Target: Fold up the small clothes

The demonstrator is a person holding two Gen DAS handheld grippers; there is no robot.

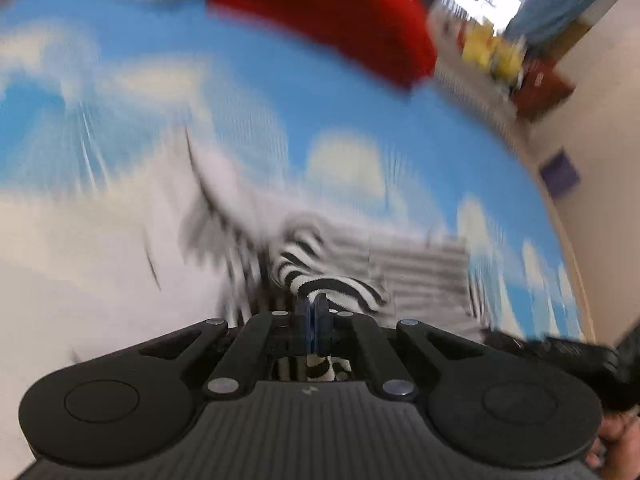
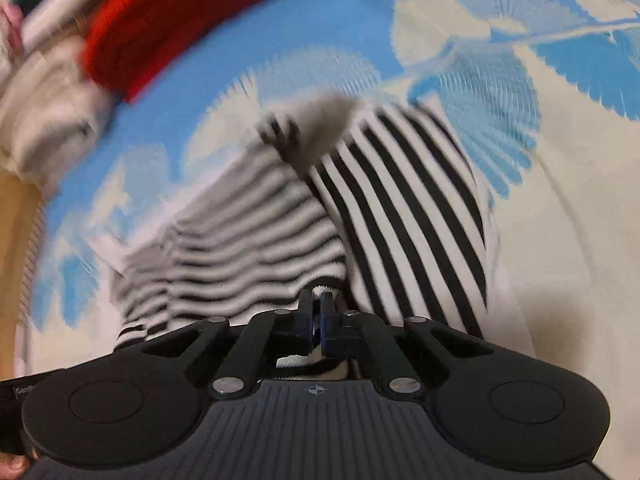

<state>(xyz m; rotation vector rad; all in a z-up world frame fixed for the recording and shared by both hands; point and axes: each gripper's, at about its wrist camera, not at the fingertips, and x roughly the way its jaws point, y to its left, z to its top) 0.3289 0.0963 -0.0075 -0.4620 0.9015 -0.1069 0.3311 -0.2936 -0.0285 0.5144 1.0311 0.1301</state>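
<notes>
A black-and-white striped garment lies on a blue-and-white patterned cloth surface. My right gripper is shut on the garment's near edge, and the fabric bunches and rises ahead of it. In the left wrist view my left gripper is shut on another bunched part of the same striped garment. The rest of the garment there is motion-blurred. The other gripper's black body shows at the right edge.
A red folded cloth lies at the far side of the surface, also in the right wrist view. Pale clothes sit at the left. Yellow and red items stand beyond the surface edge by a wall.
</notes>
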